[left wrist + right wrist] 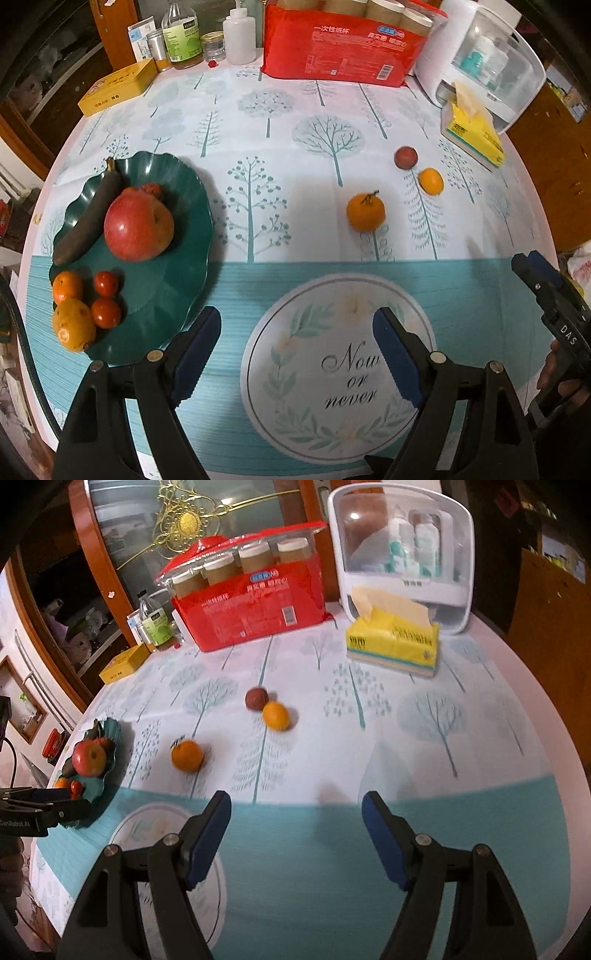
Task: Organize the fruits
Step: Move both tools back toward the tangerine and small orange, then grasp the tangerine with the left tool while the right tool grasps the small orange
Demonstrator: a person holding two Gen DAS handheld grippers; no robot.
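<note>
A dark green plate [173,266] on the left holds a blackened banana [88,218], a red apple [138,229], small tomatoes [106,313] and oranges [74,325]. It also shows in the right wrist view [110,753]. Three fruits lie loose on the cloth: a tangerine with a stem [365,212] [187,756], a small orange [431,181] [276,716] and a dark red fruit [405,158] [256,699]. My left gripper [297,350] is open and empty, right of the plate. My right gripper [295,834] is open and empty, nearer than the loose fruits.
At the back stand a red pack of paper cups [343,55], bottles and jars [183,40], a yellow box [118,86], a yellow tissue pack [474,136] and a white case [491,62]. The round table's edge curves close on both sides.
</note>
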